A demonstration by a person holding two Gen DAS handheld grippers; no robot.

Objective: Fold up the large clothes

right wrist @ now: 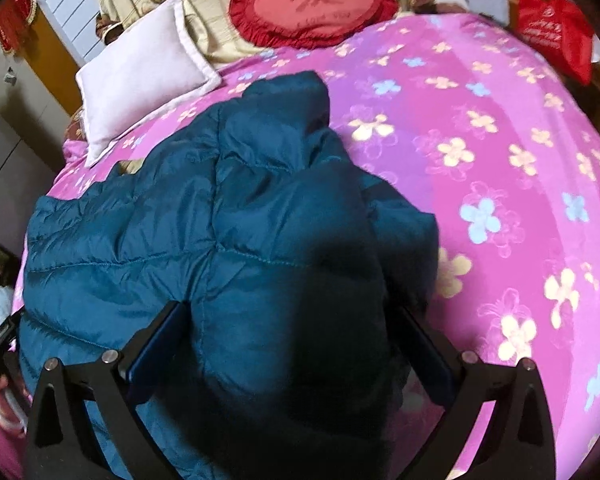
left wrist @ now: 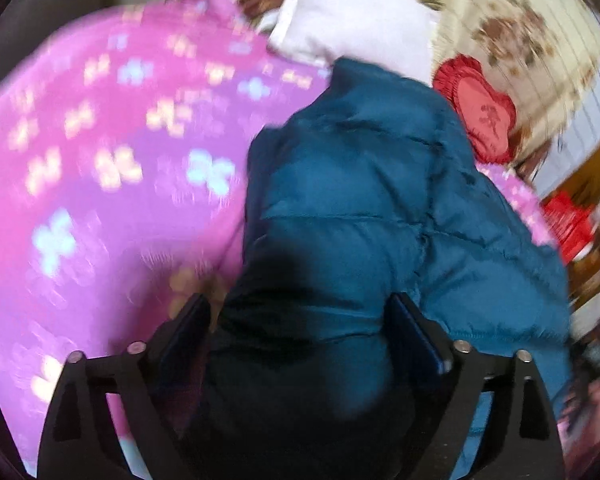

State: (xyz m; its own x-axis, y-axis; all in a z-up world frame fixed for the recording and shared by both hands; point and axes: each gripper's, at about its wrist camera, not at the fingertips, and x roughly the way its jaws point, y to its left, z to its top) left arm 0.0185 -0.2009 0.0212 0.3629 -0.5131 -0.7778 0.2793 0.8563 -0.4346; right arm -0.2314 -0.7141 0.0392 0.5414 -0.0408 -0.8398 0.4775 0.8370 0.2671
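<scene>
**Teal puffer jacket, bunched on the bed**

The quilted teal jacket [right wrist: 204,216] lies rumpled on the pink flowered bedspread [right wrist: 480,140], partly folded over itself (stitched panels showing), one end pointing toward the white pillow [right wrist: 140,76].

The red frilled cushion [right wrist: 314,4] at the upper middle of the right wrist view bears a large darker Chinese character, too soft to read, with a faint line under it that seems to say "I love you". White print on the red bag [right wrist: 556,34], upper right, is illegible.
</scene>
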